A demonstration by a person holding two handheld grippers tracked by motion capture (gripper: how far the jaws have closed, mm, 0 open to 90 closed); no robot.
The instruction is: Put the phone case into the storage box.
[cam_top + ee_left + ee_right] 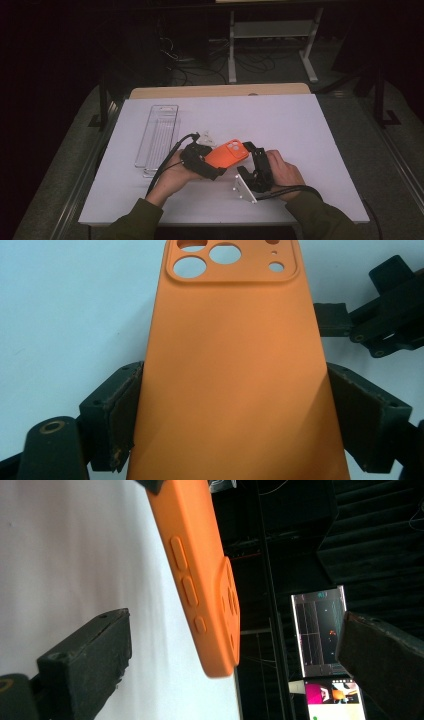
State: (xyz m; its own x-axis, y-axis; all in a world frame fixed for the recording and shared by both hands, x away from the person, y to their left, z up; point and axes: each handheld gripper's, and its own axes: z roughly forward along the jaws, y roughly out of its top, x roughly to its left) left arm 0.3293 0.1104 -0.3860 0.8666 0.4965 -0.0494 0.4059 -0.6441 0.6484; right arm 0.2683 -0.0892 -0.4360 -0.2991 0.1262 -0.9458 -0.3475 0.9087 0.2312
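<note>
An orange phone case [228, 153] with camera cut-outs is held just above the white table [280, 120], near its front middle. My left gripper [212, 162] is shut on the case's lower end. In the left gripper view the case [235, 365] fills the gap and both pads [122, 412] press its long sides. My right gripper [252, 151] stands open at the case's camera end. In the right gripper view the case's edge with side buttons [200, 575] hangs between the spread jaws of my right gripper [237, 630], touching neither.
A clear plastic packaging tray [157, 137] lies at the left of the table. The right gripper [380, 325] shows at the right of the left gripper view. A lit screen [320, 632] glows beyond the table edge.
</note>
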